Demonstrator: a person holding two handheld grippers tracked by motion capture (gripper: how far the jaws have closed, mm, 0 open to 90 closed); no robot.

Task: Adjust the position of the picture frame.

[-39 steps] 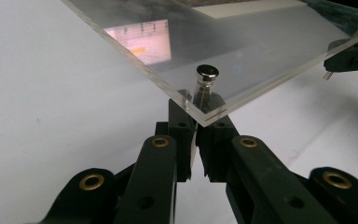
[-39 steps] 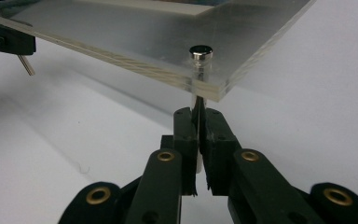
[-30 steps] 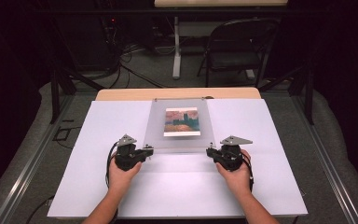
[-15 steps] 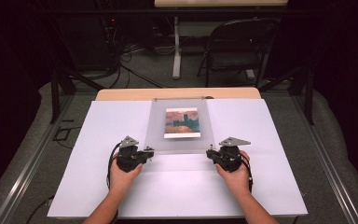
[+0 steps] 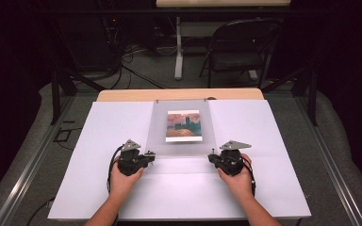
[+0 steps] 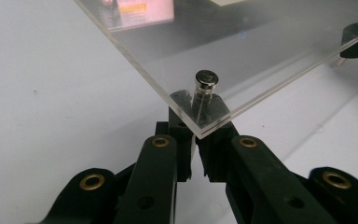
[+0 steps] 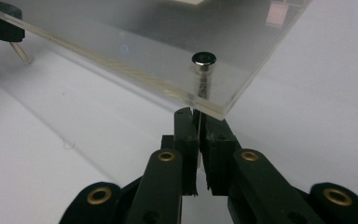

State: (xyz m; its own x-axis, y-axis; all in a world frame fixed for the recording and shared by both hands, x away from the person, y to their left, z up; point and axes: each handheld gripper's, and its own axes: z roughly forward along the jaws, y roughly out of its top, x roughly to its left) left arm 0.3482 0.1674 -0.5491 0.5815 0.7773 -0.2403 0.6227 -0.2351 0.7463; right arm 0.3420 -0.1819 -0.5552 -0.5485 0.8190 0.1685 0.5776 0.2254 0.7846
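A clear acrylic panel (image 5: 181, 141) with a small painted picture (image 5: 183, 125) in it lies mid-table. Each near corner carries a metal standoff pin. My left gripper (image 5: 151, 154) is at the near left corner. In the left gripper view its jaws (image 6: 196, 135) are shut under the panel corner (image 6: 200, 122) on the left pin (image 6: 206, 80). My right gripper (image 5: 211, 157) is at the near right corner, and its jaws (image 7: 198, 126) are shut on the right pin (image 7: 203, 59). The panel's near edge sits raised off the white surface.
The white tabletop (image 5: 264, 188) spreads wide on both sides of the panel. A wooden edge (image 5: 179, 94) runs along the table's far side. Behind it stand a folding chair (image 5: 238, 52) and floor cables. The person's hands come in from the front edge.
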